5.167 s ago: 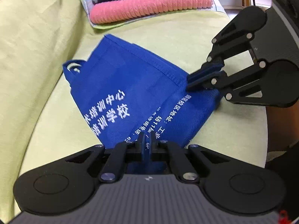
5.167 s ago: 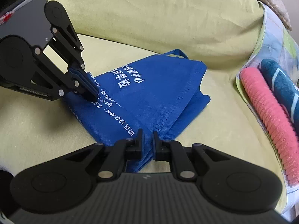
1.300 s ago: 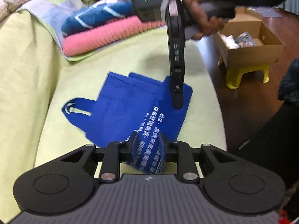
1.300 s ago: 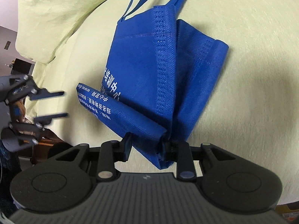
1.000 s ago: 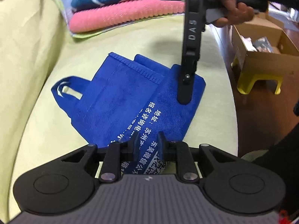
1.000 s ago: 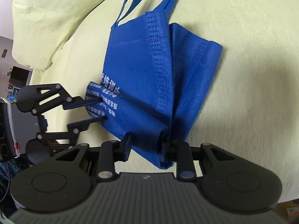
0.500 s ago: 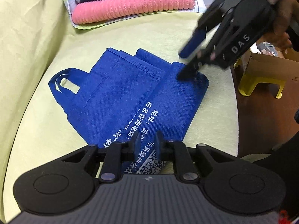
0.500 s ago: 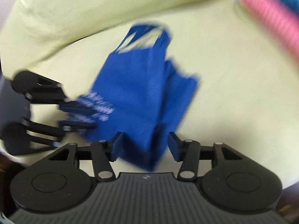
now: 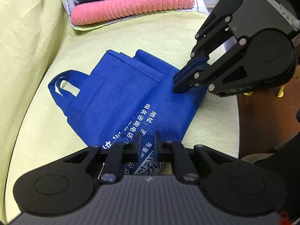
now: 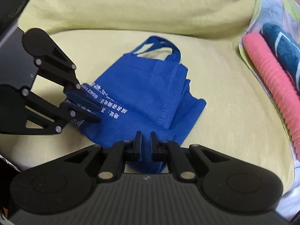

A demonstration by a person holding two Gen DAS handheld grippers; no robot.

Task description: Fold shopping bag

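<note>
Lying on the yellow-green sofa cushion (image 9: 168, 35), the blue non-woven shopping bag (image 9: 120, 97) is already partly folded, its long axis running from the two handles (image 9: 60, 82), far from both grippers, back to the printed bottom edge nearest them. The stack of folded towels (image 9: 131, 1) sits well beyond the bag, clear of the work. The left gripper (image 9: 146, 144) has just been closing and now pinches the printed corner at the near edge; the right gripper (image 10: 144, 142) has likewise just closed and pinches the neighbouring plain corner, so both hold the same short edge, side by side. Judged from this, the coming fold carries that edge away from the grippers toward the handles, along the long axis.
</note>
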